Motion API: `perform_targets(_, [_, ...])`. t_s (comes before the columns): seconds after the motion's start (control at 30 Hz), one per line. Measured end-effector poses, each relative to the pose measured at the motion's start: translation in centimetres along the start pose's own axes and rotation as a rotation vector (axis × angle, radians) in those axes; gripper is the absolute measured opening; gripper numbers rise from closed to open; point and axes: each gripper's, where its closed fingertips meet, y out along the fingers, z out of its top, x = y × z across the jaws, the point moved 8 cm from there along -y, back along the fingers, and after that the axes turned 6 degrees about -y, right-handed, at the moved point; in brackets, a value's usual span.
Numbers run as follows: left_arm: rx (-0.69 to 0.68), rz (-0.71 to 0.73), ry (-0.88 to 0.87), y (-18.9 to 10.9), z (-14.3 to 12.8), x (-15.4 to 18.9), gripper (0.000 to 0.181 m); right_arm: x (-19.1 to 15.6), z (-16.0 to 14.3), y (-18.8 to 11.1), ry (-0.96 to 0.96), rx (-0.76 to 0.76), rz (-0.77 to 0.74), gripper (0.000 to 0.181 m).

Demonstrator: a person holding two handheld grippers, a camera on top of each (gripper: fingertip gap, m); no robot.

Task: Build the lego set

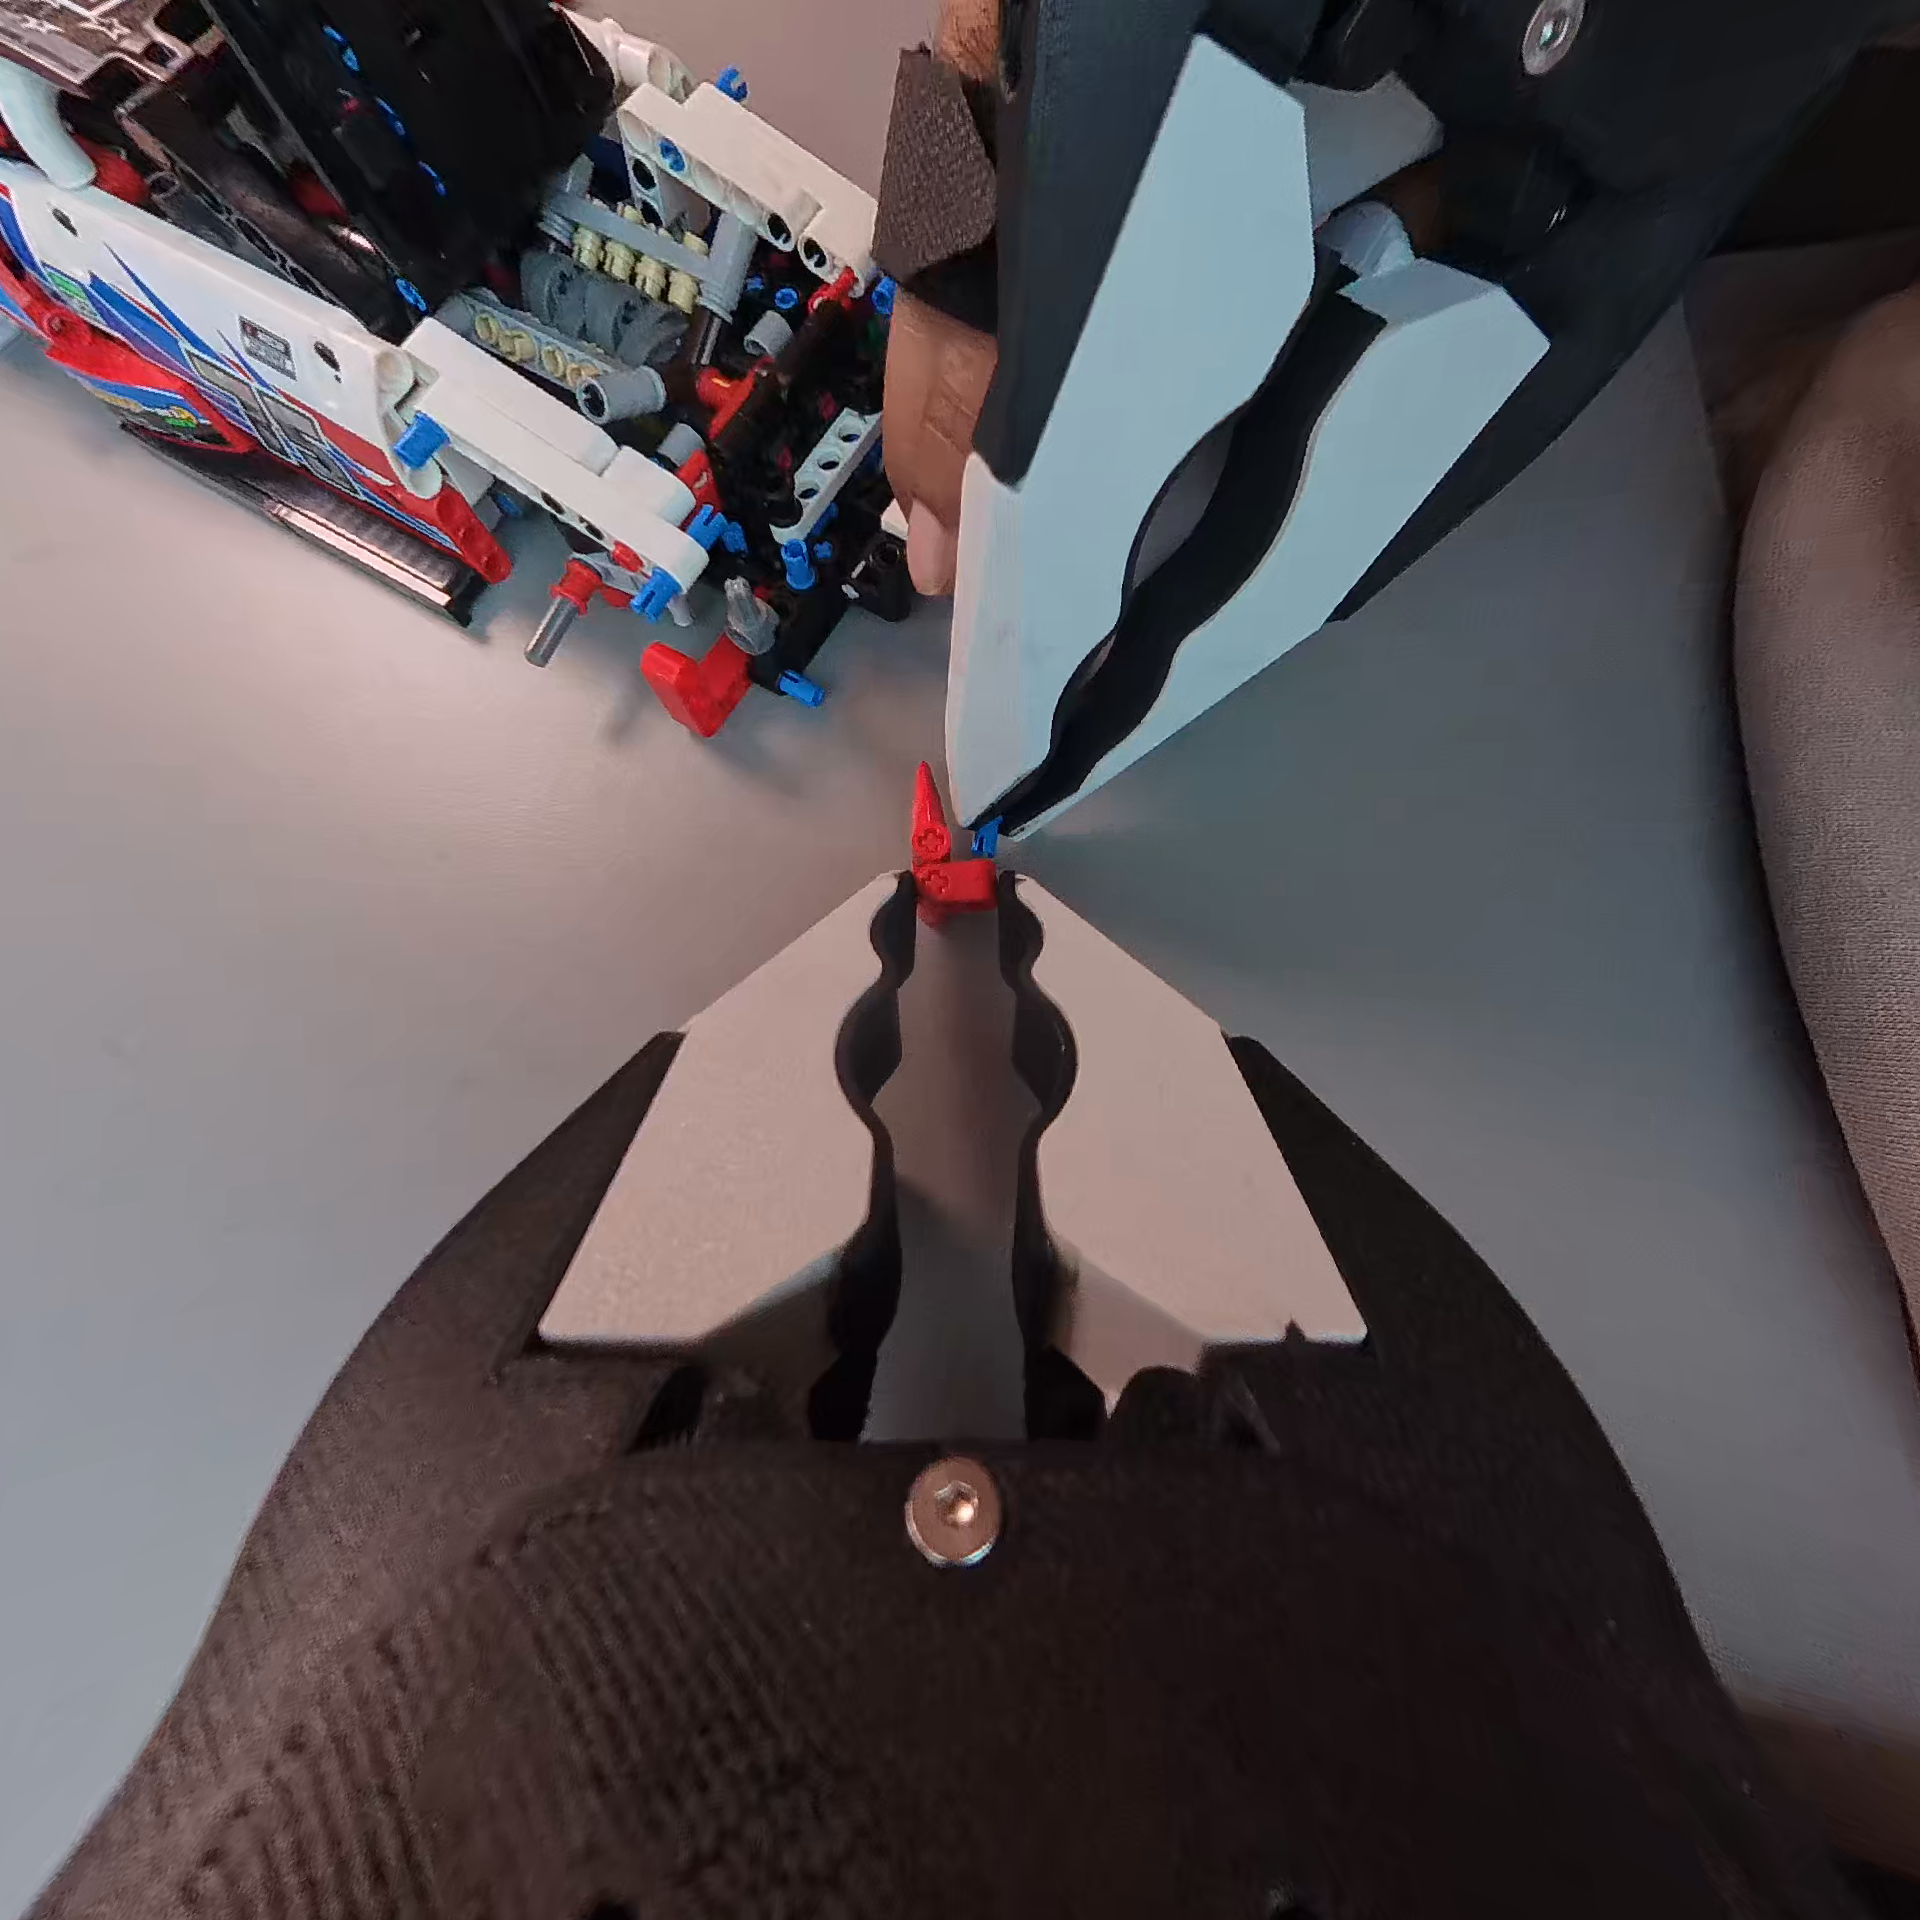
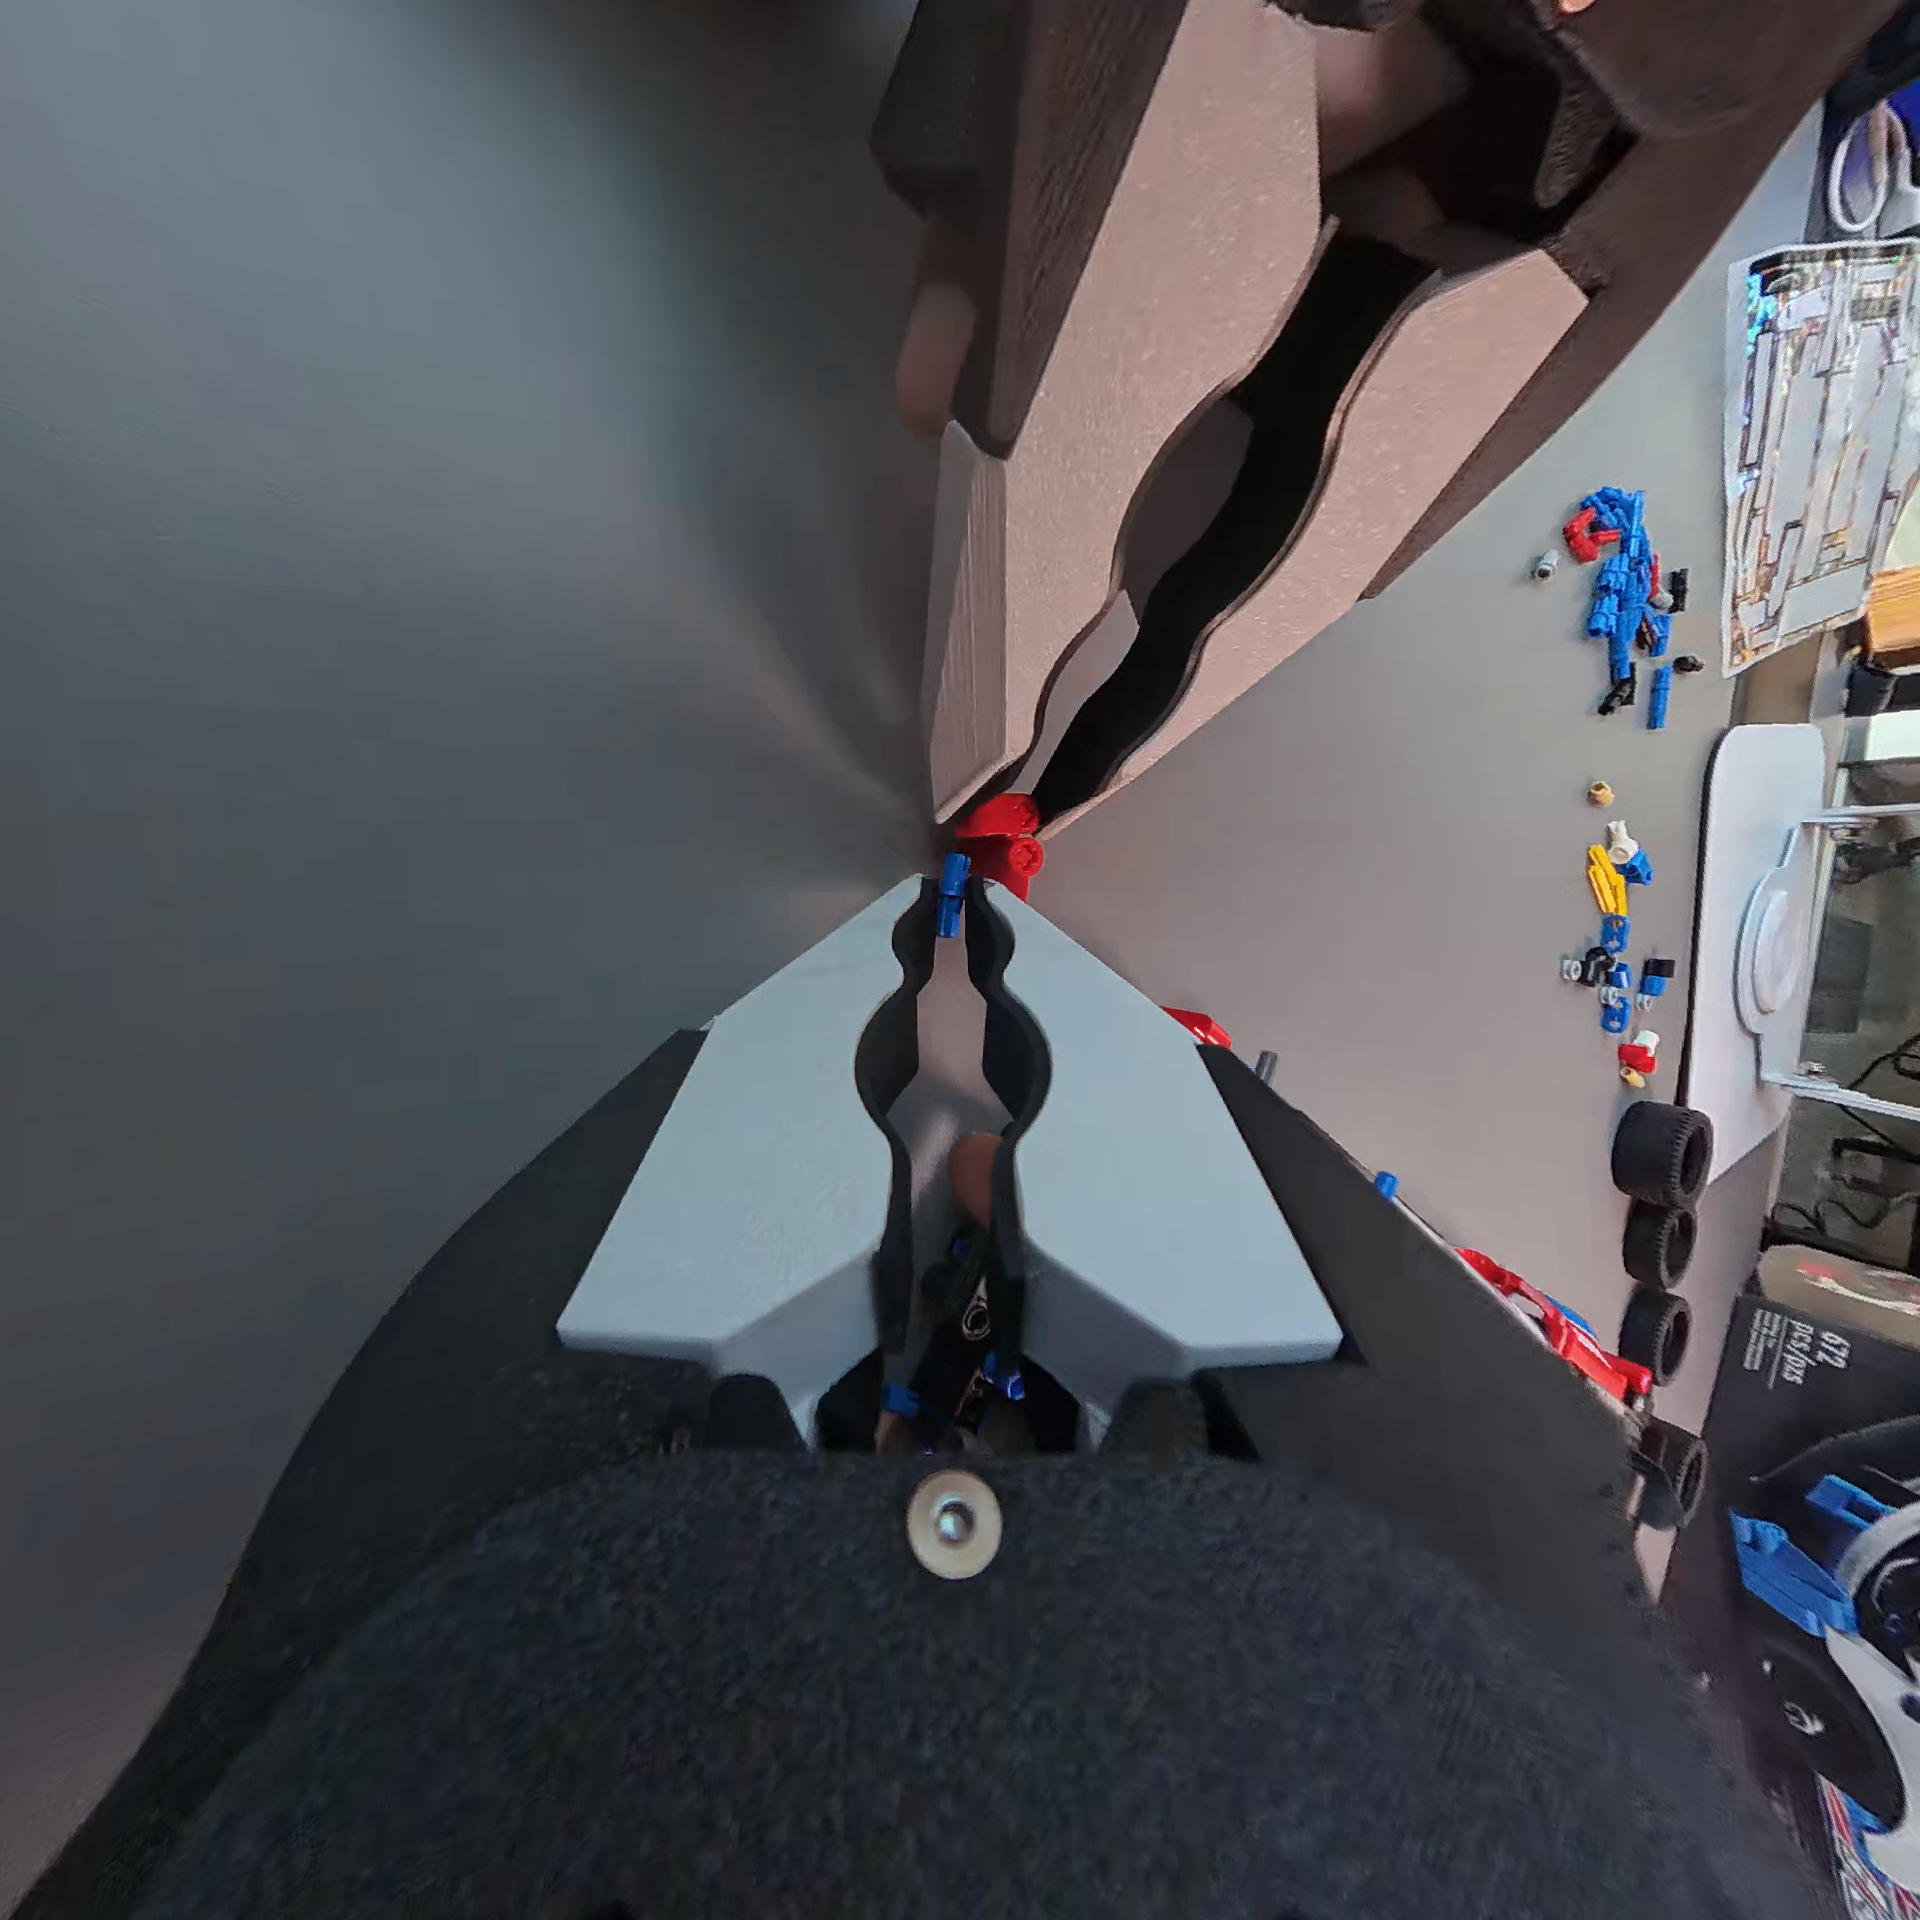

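My left gripper is shut on a small red angled lego piece and holds it above the grey table. My right gripper is shut on a small blue pin. The two grippers meet tip to tip. In the left wrist view the right gripper comes down from the top with the blue pin at the red piece's side. In the right wrist view the left gripper holds the red piece just beyond the pin. The half-built white, red and blue lego car lies at the upper left.
Loose blue, red and yellow lego parts lie on the table at the right, with black tyres, an instruction sheet and a dark box. A person's thumb shows behind the right gripper. A red bracket lies by the car. Less than 4 cm separates the two grippers' tips. The red bracket is about 6 centimetres from both grippers' fingertips.
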Motion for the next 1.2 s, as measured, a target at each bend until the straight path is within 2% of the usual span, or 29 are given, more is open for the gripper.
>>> perform_targets(0.17, [0.017, 0.020, -0.006, -0.8, -0.1, -0.3, 0.019, 0.4, 0.0, -0.5, 0.013, 0.044, -0.010, 0.002])
perform_targets(0.37, [0.199, -0.096, -0.126, -2.3, 1.1, -0.5, 0.016, 1.8, 0.0, -2.7, 0.053, 0.255, -0.111, 0.002])
perform_targets(0.6, [0.267, -0.175, -0.162, -2.4, 1.5, -0.2, 0.003, 1.8, -0.2, -3.0, 0.053, 0.304, -0.128, 0.002])
perform_targets(0.87, [0.344, -0.248, -0.216, -2.9, 1.9, -0.5, 0.002, 2.0, -0.2, -3.8, 0.043, 0.357, -0.173, 0.002])
perform_targets(1.07, [0.568, -0.322, -0.244, -5.0, 3.0, -0.8, 0.002, 3.7, -0.9, -6.0, 0.238, 0.607, -0.189, 0.005])
perform_targets(1.2, [0.591, -0.340, -0.245, -5.2, 3.1, -0.7, 0.002, 3.8, -0.9, -6.4, 0.265, 0.671, -0.208, 0.004])
